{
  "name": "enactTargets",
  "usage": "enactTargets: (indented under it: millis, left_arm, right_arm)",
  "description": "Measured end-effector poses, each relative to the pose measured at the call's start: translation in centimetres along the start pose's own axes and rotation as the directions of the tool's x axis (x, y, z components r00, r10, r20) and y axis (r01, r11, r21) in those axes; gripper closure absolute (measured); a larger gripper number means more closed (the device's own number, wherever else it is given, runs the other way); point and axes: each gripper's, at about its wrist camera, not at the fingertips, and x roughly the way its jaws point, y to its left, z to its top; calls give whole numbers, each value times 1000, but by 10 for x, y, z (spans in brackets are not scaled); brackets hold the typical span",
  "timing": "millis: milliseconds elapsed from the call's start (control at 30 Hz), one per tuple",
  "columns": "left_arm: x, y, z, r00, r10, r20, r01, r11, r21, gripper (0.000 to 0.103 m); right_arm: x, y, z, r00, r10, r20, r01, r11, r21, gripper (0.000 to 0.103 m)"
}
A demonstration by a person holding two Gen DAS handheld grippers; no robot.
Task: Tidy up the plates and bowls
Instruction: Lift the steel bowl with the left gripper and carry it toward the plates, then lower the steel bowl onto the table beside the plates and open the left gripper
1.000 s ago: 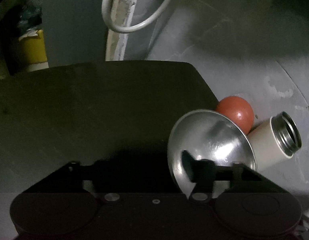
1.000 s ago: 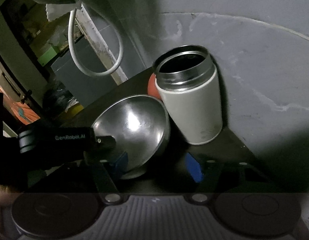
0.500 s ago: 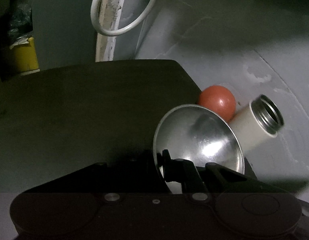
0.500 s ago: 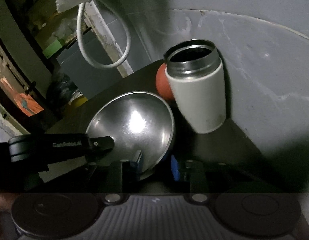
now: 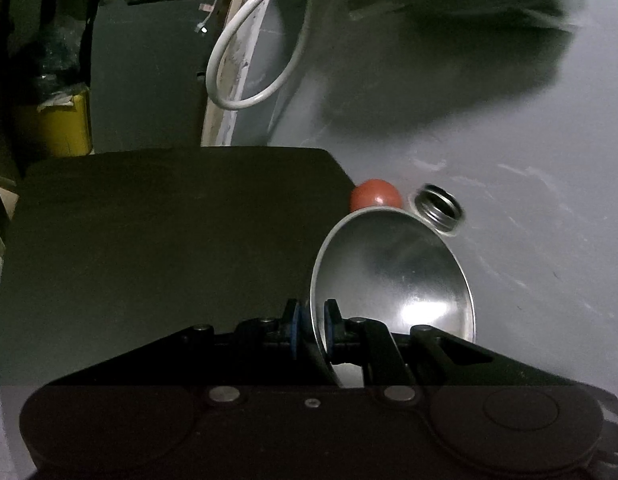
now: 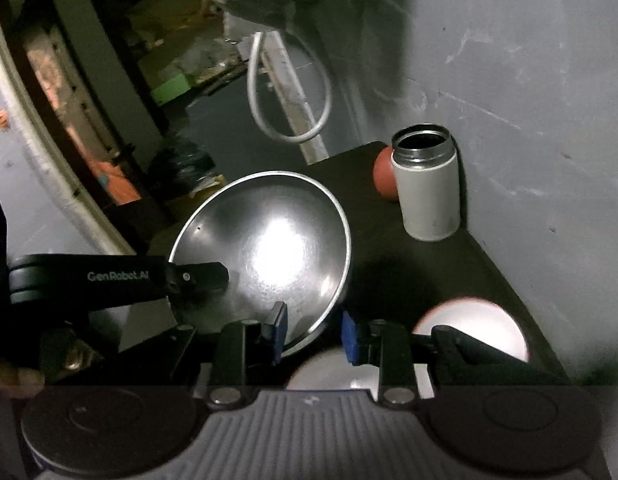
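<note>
Above the dark counter [image 5: 149,240], the left gripper [image 5: 311,326] is clamped on the rim of a shiny steel bowl [image 6: 265,252], holding it up & tilted. The right gripper [image 6: 313,330] has its blue pads apart, one each side of the bowl's near rim. At the back, a white flask [image 6: 427,184] stands w/ a red ball [image 6: 385,178] beside it. A white bowl [image 6: 475,326] sits near the right gripper.

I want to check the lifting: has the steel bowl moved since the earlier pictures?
Yes. In the right wrist view the steel bowl was beside the white flask; now it sits apart, lower-left.
</note>
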Motion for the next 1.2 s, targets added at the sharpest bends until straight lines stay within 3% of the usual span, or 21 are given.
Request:
enactTargets:
  millis: [200,433,700,900,1200]
  left_arm:
    - [-48,-18,-39,1000,-20,-9,19,1000,-6,90]
    - [-75,-34,-77,998,-38,-49,38,999,10,91]
    - [-78,-45,-105,990,-46,-134,48,999,15,90]
    - [-76,-47,-122,974,-62,-219,63,998,1,89]
    - [-67,-54,-142,950,-27,-312,37,999,28,89]
  right_arm:
    - [-50,1,-30,999,25,-31,-25,999,-25,71]
    - [-84,-5,-65,996,31,-81,-33,999,-30,71]
    - [-110,-11,-85,991,29,-130,-37,998,-59,71]
    - [-118,-18,-98,983,33,-182,-44,997,-57,71]
    - [-117,-26,-116,971,25,-240,-35,999,-36,71]
